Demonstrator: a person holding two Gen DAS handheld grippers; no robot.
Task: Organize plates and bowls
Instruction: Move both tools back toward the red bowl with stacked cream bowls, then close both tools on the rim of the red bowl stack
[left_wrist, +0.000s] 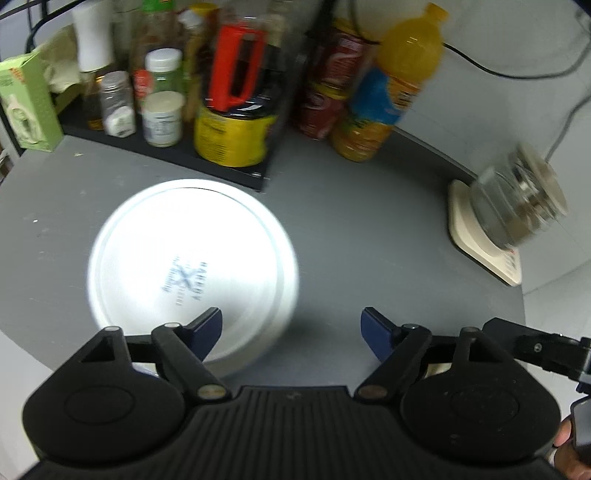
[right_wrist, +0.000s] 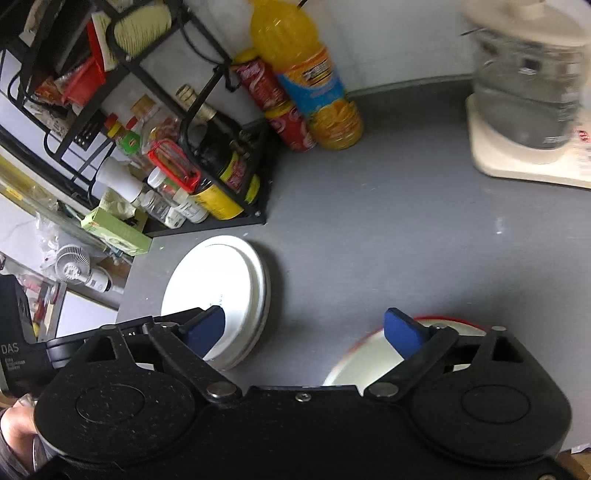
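Item 1: white plate (left_wrist: 192, 269), upside down on grey counter (left_wrist: 351, 229), prob. stack base. Item 2: red-rimmed bowl (right_wrist: 369, 354) nearby. My L gripper (left_wrist: 291, 328), R gripper (right_wrist: 304, 328): both spread wide, empty

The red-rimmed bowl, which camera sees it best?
The right wrist view: the red-rimmed bowl shows by the right gripper, partly hidden behind it. The left wrist view does not show it at all.
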